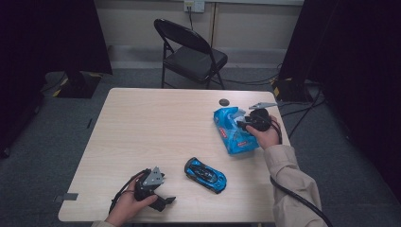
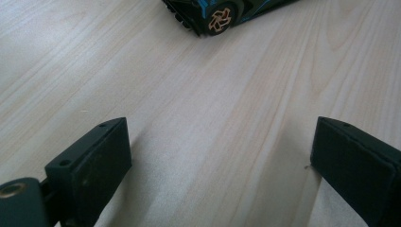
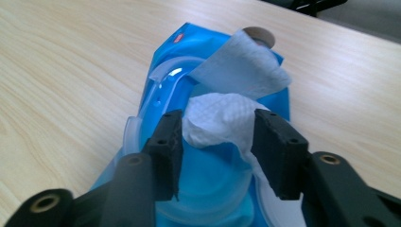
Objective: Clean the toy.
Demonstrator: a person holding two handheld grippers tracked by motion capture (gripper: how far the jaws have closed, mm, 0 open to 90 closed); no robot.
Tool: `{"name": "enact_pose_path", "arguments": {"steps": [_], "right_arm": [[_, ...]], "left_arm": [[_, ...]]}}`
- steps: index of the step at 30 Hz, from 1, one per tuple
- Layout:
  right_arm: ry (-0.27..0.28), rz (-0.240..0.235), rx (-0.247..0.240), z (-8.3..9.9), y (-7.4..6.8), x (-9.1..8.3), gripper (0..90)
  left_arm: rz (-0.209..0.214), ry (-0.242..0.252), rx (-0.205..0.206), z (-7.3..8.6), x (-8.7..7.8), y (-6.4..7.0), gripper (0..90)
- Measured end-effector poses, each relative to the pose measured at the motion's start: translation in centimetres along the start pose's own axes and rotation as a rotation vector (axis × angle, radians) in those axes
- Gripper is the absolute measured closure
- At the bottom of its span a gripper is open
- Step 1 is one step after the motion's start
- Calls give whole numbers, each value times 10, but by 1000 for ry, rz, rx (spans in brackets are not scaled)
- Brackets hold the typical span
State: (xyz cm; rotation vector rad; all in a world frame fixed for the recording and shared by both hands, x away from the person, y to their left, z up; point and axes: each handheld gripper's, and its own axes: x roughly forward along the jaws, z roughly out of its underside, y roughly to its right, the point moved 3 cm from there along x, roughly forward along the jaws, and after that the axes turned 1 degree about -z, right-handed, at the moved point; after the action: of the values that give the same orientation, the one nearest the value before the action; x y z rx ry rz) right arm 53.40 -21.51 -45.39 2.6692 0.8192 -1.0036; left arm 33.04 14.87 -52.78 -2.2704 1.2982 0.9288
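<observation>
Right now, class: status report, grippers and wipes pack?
Right gripper closing around white wet wipe in blue plastic wipes pack. Left gripper open, empty. Blue toy car lies between, apart.

Beige sleeve [image 1: 289,172] on right arm; both grippers black, grey three-cornered plate [image 1: 152,177] on top, black cable [image 1: 293,196] trailing, brass-coloured pivot screws.
</observation>
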Motion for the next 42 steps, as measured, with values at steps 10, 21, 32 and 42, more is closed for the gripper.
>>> {"name": "enact_pose_path", "arguments": {"steps": [10, 21, 32, 42], "right_arm": [[10, -67, 93, -2, -11, 3, 900], [-11, -66, 74, -8, -12, -11, 900], [12, -70, 97, -16, -12, -24, 900], [40, -92, 104, -26, -15, -38, 900]], "left_arm": [[-1, 0, 1, 0, 0, 0, 53], [-1, 0, 1, 0, 0, 0, 53], [-1, -1, 1, 0, 0, 0, 53], [-1, 0, 2, 0, 0, 0, 53]]}}
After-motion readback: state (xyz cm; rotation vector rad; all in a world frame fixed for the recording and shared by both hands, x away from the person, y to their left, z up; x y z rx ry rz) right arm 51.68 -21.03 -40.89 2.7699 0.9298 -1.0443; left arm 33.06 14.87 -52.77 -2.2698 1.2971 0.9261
